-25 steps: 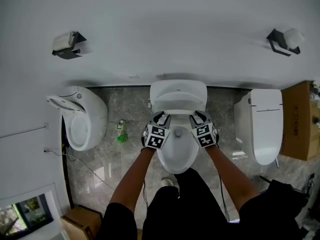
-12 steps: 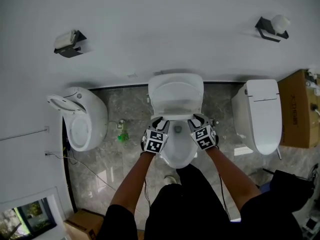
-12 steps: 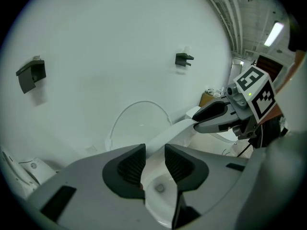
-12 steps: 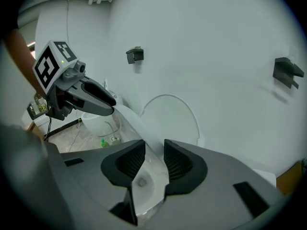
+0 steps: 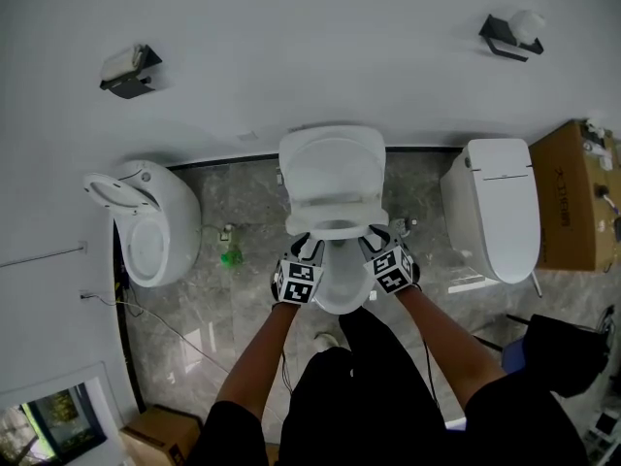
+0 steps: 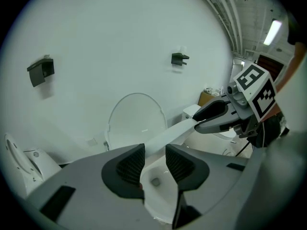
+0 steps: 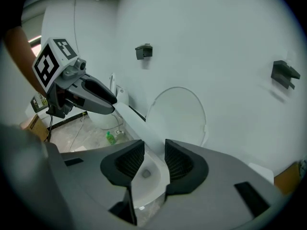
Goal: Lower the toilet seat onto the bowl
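The toilet seat [image 5: 335, 229], tilted partway down between the raised lid [image 5: 332, 168] and the bowl [image 5: 342, 294], is pinched at its left front rim between the pads of the left gripper [image 5: 309, 249] and at its right front rim between those of the right gripper [image 5: 375, 243], both pairs of jaws having just been opening wider.
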A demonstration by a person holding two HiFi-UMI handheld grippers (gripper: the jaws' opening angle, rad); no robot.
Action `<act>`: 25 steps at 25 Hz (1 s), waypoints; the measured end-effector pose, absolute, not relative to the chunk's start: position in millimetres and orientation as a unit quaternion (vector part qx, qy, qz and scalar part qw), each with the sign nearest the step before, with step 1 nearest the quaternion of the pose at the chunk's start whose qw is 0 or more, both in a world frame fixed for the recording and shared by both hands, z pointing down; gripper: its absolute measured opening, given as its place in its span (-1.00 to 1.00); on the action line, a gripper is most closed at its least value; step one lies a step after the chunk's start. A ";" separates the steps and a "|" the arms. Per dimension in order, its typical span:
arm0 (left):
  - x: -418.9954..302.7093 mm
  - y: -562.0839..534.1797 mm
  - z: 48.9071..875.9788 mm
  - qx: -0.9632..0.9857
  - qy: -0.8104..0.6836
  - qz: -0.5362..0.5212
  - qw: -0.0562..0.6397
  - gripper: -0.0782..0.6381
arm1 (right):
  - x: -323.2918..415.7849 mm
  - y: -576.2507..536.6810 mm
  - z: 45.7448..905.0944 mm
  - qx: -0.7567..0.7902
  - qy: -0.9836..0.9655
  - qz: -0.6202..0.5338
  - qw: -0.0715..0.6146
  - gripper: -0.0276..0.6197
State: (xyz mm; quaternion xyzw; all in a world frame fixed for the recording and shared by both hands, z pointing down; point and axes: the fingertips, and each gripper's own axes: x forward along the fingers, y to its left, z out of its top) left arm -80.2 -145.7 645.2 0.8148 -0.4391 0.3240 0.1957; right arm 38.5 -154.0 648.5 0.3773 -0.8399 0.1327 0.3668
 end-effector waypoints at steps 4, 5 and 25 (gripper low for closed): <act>-80.9 -120.2 652.2 0.810 -0.439 0.338 0.191 -0.38 | 37.2 -129.2 656.2 0.377 -0.835 0.134 0.378 -0.47; -81.3 -114.5 653.8 0.809 -0.440 0.340 0.191 -0.38 | 36.9 -123.6 658.1 0.376 -0.834 0.134 0.381 -0.47; -79.8 -29.8 697.1 0.810 -0.413 0.378 0.174 -0.37 | 37.7 -41.2 699.2 0.348 -0.822 0.090 0.442 -0.45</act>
